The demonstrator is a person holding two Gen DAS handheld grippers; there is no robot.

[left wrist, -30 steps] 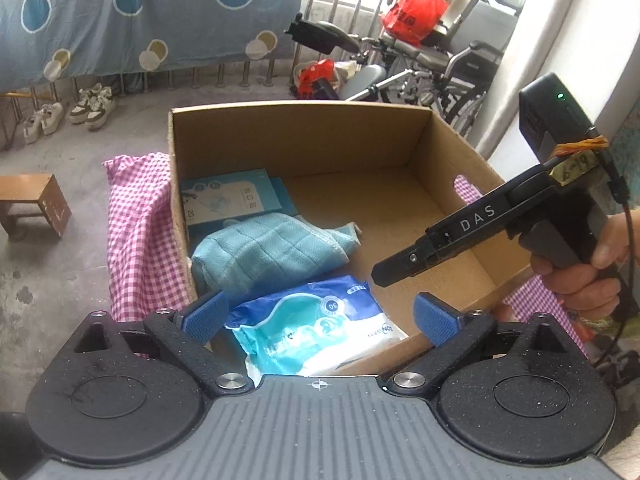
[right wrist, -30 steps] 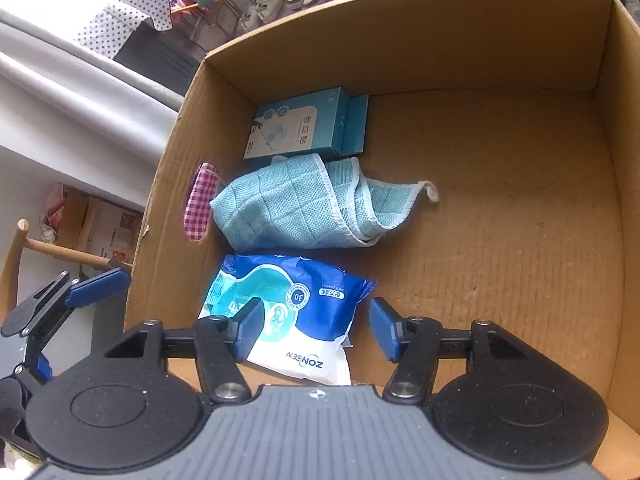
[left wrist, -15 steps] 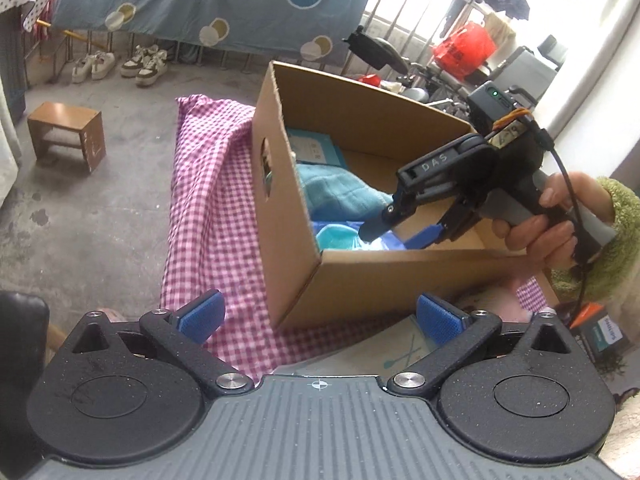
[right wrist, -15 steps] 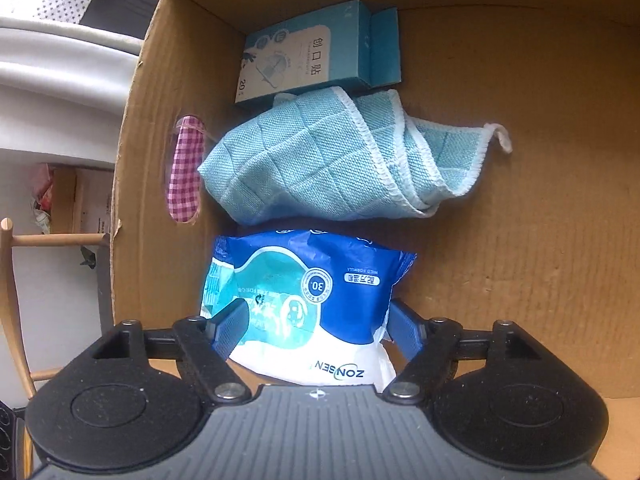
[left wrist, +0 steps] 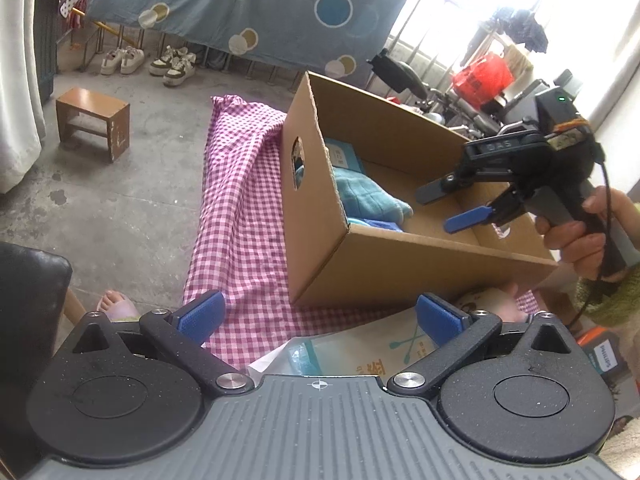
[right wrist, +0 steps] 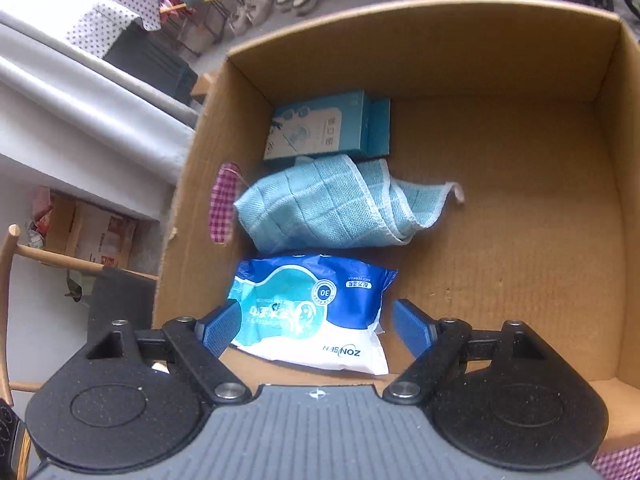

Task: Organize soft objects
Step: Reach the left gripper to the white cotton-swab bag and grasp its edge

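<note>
Left wrist view: your left gripper [left wrist: 318,316] has its jaws wide apart with nothing between the pads; it hangs over the pink checked cloth [left wrist: 240,216], just outside the near wall of the cardboard box [left wrist: 384,268]. Under it at the bottom edge lies a flat pale packet [left wrist: 384,350] with printed cutlery marks, partly hidden by the gripper body. Your right gripper [left wrist: 456,206] shows at right, held in your right hand [left wrist: 576,236], above the open box; its jaws have just been opening and stand apart, empty. Inside the box only the top of a teal towel [left wrist: 364,196] and a corner of a light blue carton [left wrist: 342,156] can be seen over the wall. A small wooden stool [left wrist: 94,120] stands well apart on the concrete floor. Right wrist view: the right gripper [right wrist: 318,326] looks down into the box [right wrist: 520,200], pads apart. The wipes pack [right wrist: 308,308], blue and white, lies flat on the box floor against the left wall, between the pads; whether the left pad touches its edge you cannot tell. The towel [right wrist: 332,208] lies bunched just beyond it, touching it, and the carton [right wrist: 324,128] sits behind the towel in the far left corner
</note>
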